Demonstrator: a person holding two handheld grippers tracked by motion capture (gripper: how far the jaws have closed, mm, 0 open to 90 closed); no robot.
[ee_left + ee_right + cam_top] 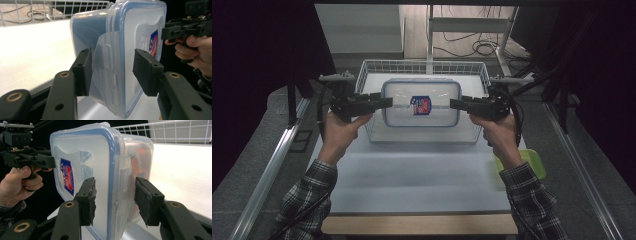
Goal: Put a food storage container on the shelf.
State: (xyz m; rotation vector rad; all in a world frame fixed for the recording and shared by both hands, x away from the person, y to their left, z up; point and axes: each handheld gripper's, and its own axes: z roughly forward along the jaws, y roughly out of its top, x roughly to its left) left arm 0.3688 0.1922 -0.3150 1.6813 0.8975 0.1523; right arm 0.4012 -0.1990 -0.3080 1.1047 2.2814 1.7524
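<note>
Left gripper (384,102) and right gripper (454,104), jaws parted around clear lidded container (421,102) ends (grip contact unclear), above wire basket (422,67)

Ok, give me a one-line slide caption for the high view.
Two hand-held grippers, left and right, meet opposite ends of a lidded plastic box over a wire basket.

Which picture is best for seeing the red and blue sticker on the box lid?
The high view: the sticker faces the camera squarely, mid-lid. In the left gripper view it is a thin slanted sliver; in the right gripper view it is larger but skewed.
</note>
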